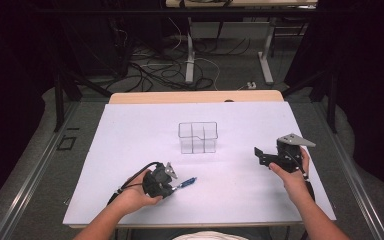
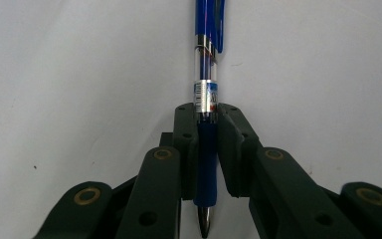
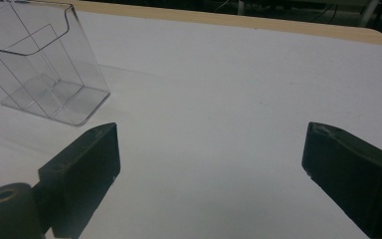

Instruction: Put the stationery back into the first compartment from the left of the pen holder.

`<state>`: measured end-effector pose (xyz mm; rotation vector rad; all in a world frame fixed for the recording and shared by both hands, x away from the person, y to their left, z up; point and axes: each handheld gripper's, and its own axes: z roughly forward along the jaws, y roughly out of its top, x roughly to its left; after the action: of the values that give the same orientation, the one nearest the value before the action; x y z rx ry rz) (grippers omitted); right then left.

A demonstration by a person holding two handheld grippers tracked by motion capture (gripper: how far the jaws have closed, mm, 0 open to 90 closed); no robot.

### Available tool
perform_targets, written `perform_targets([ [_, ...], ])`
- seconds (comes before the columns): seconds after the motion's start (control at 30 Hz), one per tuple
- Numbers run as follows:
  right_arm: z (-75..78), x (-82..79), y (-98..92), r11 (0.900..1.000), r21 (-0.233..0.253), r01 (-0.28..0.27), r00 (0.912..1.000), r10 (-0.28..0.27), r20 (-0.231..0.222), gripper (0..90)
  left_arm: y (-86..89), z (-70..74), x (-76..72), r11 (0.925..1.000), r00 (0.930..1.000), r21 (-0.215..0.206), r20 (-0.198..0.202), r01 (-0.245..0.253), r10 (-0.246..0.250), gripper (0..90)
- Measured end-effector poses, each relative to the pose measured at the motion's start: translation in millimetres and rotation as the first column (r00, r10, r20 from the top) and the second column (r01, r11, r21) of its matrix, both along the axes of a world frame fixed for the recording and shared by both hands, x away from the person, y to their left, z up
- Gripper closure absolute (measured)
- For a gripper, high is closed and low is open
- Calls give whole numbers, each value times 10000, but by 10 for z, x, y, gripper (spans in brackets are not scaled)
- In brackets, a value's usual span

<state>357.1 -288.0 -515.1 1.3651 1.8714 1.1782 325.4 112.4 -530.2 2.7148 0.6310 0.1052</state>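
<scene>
One blue pen (image 2: 206, 109) lay on the white table sheet (image 1: 130, 130) at about 7 o'clock from one clear divided holder (image 1: 197, 137), path between unobstructed. Left gripper (image 2: 207, 149) was clamped on the pen's grip; right gripper (image 3: 209, 164), at the holder's 4 o'clock, stood wide apart, holding nothing.

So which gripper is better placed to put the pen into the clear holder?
Probably the left gripper: its jaws are shut on the pen. The right gripper is open, beside the holder.
</scene>
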Motion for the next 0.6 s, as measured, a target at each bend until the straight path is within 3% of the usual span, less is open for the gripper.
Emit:
perform_targets([
  [0.2, 4, -2, -6, 10000, -19, 0, 10000, 0, 23, 78, -4, 12, -12, 9999, 10000, 106, 69, -66, 65, 796],
  [0.43, 6, -4, -7, 10000, -14, 21, 10000, -21, 43, 78, 24, 54, -3, 9999, 9999, -68, 81, -139, 140, 797],
  [0.6, 3, 0, -2, 10000, -47, 23, 9999, -22, 104, 78, 27, 87, -5, 9994, 9993, -273, 317, -205, 213, 797],
])
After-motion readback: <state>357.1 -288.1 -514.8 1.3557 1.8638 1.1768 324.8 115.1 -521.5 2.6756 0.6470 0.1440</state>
